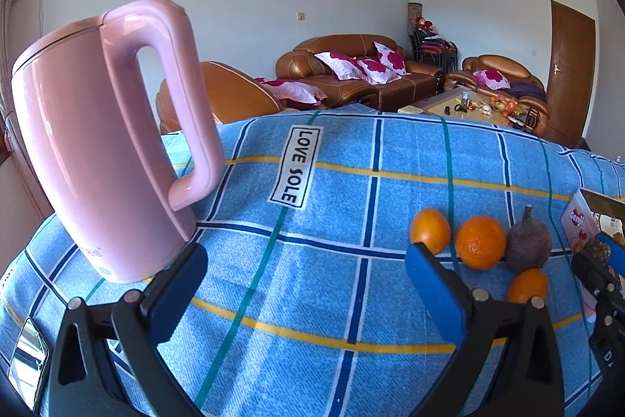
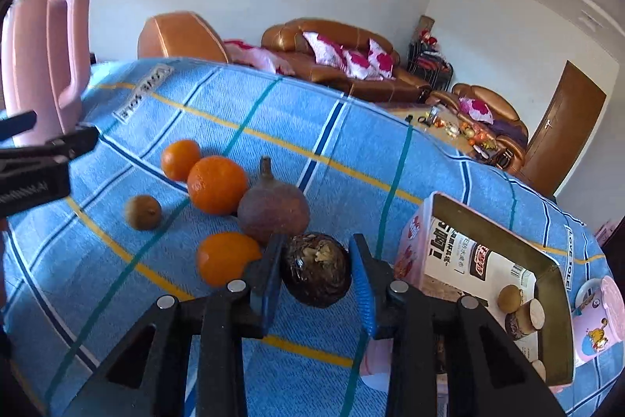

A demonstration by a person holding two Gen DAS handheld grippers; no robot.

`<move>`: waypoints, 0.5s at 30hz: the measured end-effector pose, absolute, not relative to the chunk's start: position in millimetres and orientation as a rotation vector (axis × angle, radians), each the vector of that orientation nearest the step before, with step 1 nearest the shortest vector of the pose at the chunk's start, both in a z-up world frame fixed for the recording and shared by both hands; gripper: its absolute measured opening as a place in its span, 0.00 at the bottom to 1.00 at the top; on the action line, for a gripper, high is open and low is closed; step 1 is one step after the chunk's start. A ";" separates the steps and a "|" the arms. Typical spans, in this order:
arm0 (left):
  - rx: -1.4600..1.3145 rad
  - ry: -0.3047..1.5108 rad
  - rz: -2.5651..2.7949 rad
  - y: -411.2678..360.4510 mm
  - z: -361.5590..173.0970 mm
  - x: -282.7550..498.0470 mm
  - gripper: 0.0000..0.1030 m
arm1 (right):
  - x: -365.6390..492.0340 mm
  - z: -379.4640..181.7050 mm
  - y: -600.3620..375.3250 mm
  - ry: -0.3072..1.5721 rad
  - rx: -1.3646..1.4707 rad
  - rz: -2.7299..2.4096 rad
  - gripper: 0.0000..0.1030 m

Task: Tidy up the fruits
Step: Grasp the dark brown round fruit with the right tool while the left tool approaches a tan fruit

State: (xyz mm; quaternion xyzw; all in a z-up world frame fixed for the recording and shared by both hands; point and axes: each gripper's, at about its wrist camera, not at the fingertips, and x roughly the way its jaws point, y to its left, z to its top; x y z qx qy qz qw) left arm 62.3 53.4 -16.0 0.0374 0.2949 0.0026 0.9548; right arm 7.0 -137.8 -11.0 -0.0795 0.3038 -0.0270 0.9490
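The right tongs (image 2: 315,272) are clenched on a dark brown, glossy round fruit (image 2: 315,270), both pads pressed to its flanks just above the blue checked cloth (image 2: 351,127) that covers the desk. It looks hard-shelled and light, with a rough pale scar on top, so a grip across its widest girth should hold (the sheen suggests it could slip if pinched higher).

Just beyond it lie a dull purple stalked fruit (image 2: 273,212), three oranges (image 2: 216,184) and a small tan fruit (image 2: 143,207); these look firm but bruisable, so a gentle squeeze is best.

The open box (image 2: 492,233) at right already holds small fruits and carries printed Chinese text too small to read. Its outer side reads "denji" (image 1: 577,219).

The cloth label says "LOVE SOLE" (image 1: 297,167).

The left tongs (image 1: 304,284) hang released over bare cloth.
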 end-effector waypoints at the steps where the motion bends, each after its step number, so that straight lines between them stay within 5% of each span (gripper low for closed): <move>1: 0.086 0.593 -0.007 50.7 -15.7 61.2 1.00 | -0.5 -7.4 -139.6 0.592 -0.118 -0.040 0.34; 11: 0.147 0.582 -0.226 18.9 -14.5 50.5 0.99 | -29.3 -1.5 -128.6 0.483 0.010 0.011 0.35; 15: 0.140 0.671 -0.362 4.3 -21.6 54.1 0.88 | -23.6 -4.0 -131.2 0.497 0.034 0.006 0.35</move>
